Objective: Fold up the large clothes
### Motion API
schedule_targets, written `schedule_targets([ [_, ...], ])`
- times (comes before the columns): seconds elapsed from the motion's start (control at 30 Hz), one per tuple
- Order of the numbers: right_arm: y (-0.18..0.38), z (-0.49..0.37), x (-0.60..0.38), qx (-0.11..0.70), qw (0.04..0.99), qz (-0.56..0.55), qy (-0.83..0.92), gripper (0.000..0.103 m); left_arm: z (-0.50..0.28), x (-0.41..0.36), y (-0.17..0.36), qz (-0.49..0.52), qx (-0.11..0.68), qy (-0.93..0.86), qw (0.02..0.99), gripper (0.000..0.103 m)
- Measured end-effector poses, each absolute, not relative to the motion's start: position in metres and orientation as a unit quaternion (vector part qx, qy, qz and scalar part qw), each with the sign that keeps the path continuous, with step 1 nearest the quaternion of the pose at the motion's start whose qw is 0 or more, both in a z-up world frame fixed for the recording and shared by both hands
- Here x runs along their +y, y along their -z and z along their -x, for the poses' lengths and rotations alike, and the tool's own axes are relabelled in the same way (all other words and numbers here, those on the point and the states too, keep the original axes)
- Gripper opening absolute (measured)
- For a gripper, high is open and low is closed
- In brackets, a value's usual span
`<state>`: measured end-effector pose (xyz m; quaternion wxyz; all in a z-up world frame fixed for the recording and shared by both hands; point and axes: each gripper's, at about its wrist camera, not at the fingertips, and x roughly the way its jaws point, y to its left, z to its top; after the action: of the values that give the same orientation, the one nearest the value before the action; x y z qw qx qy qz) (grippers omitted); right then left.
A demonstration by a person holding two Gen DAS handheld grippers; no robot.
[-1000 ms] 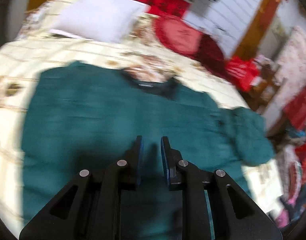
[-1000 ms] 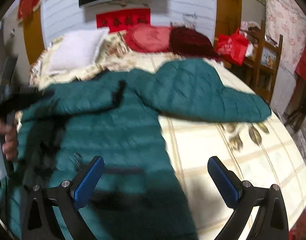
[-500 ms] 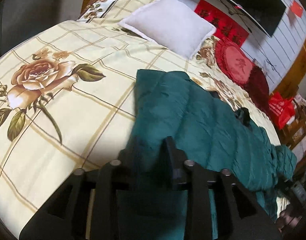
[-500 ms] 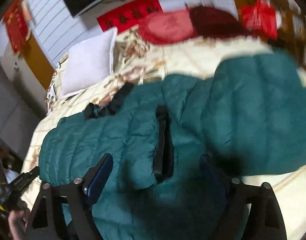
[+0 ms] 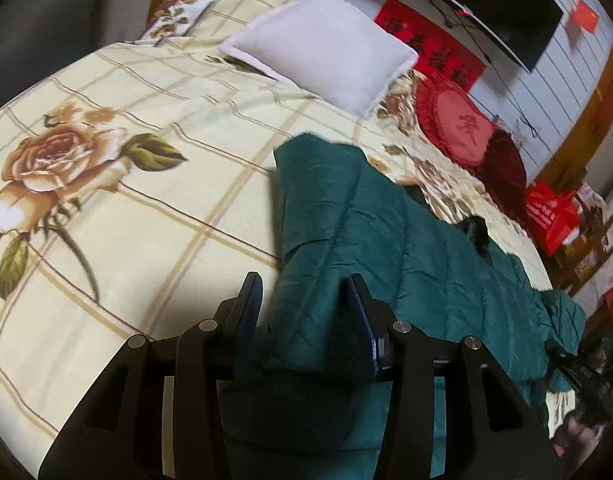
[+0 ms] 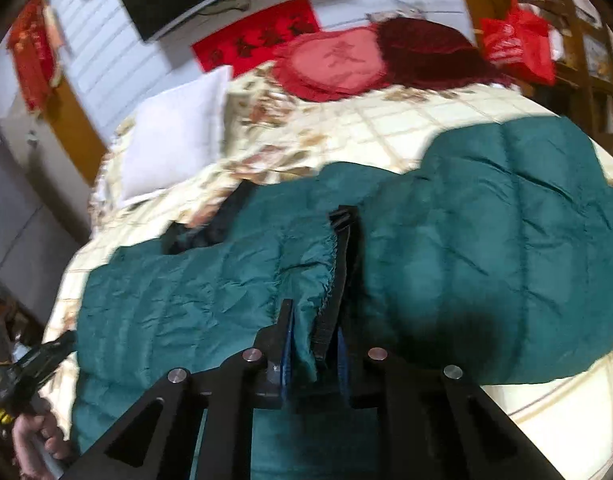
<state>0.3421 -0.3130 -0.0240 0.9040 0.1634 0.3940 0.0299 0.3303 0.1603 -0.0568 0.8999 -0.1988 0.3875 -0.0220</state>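
Left wrist view: bed (image 5: 118, 216) with cream checked, rose-printed cover fills the frame; wide bare cover on the picture-left side, out to the bed's left edge. Teal padded jacket (image 5: 406, 240) lies across the near half of the bed, its folded edge running from mid-bed down to the near edge. White pillow (image 5: 326, 56) at the head end, well apart from the jacket; red round cushion (image 5: 458, 124) and dark red cushion (image 5: 506, 168) beside it toward the far right corner.

Left gripper (image 5: 302, 312): jaws have just been opening, now partly apart; jacket edge lies between them, pads not seen pressing it.

Right wrist view: right gripper (image 6: 314, 356) jaws have just closed, clamped on the jacket's front edge at the black zipper strip (image 6: 340, 264). Sleeve (image 6: 506, 248) spreads toward the bed's right edge; bare cover beyond it.
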Motion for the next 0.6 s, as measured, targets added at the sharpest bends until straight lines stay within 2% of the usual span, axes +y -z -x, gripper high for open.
schedule_targets([
  [0.1,0.046,-0.352,-0.322,0.429,0.883,-0.186,-0.033,0.017,-0.335,0.152,0.063,0.181,0.4,0.031,0.898,0.043],
  [0.2,0.044,-0.349,-0.335,0.429,0.871,-0.235,-0.044,0.022,-0.338,0.152,0.069,0.178,0.412,0.029,0.893,0.043],
  [0.27,0.028,-0.339,-0.346,0.395,0.875,-0.277,-0.048,0.022,-0.338,0.152,0.069,0.179,0.411,0.026,0.893,0.043],
  [0.3,0.021,-0.334,-0.348,0.378,0.881,-0.281,-0.048,0.026,-0.337,0.152,0.069,0.179,0.411,0.024,0.894,0.043],
  [0.4,-0.013,-0.319,-0.337,0.309,0.917,-0.252,-0.03,0.069,-0.332,0.152,0.065,0.176,0.399,0.012,0.9,0.043],
  [0.47,-0.026,-0.316,-0.307,0.287,0.937,-0.19,-0.062,0.07,-0.327,0.15,0.056,0.171,0.377,0.008,0.91,0.043],
  [0.6,-0.013,-0.328,-0.257,0.333,0.931,-0.089,-0.117,0.07,-0.319,0.139,0.037,0.151,0.337,0.039,0.928,0.043],
])
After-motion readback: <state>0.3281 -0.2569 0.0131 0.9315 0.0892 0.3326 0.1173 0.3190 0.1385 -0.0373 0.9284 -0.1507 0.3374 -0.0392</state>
